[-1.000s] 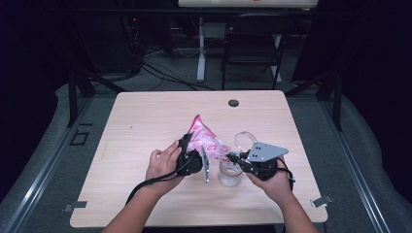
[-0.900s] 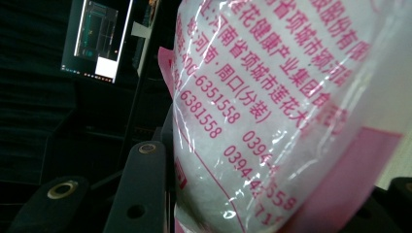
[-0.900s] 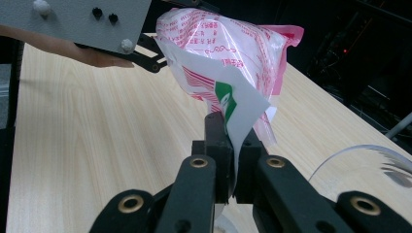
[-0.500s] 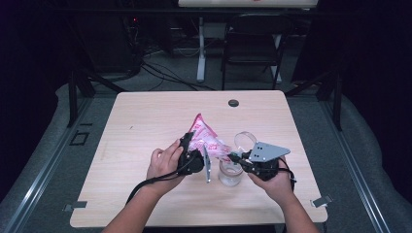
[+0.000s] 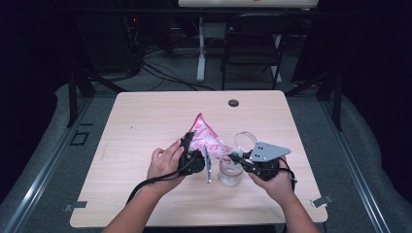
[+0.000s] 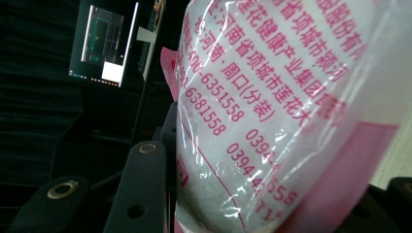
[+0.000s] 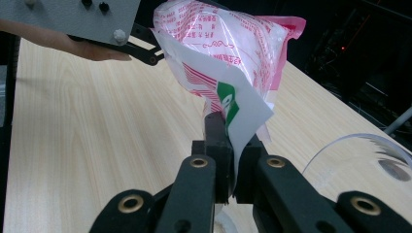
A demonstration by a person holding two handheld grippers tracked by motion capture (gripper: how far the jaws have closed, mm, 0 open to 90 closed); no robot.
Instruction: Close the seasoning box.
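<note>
Both claws grip one pink-and-white printed plastic bag [image 5: 204, 138] of white powder: the left gripper [image 5: 195, 158] clamps its bulging body, the right gripper [image 7: 228, 160] pinches a lower corner flat. Directly under the right claw stands a clear glass jar [image 5: 230, 174], its lid [image 5: 245, 141] just beyond. Bag tilted, pouring apparently not yet begun.

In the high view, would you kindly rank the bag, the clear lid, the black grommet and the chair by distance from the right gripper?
1. Bag: pinched in the right gripper.
2. Clear lid: just behind the gripper.
3. Black grommet: near the table's far edge.
4. Chair: on the floor beyond.
</note>
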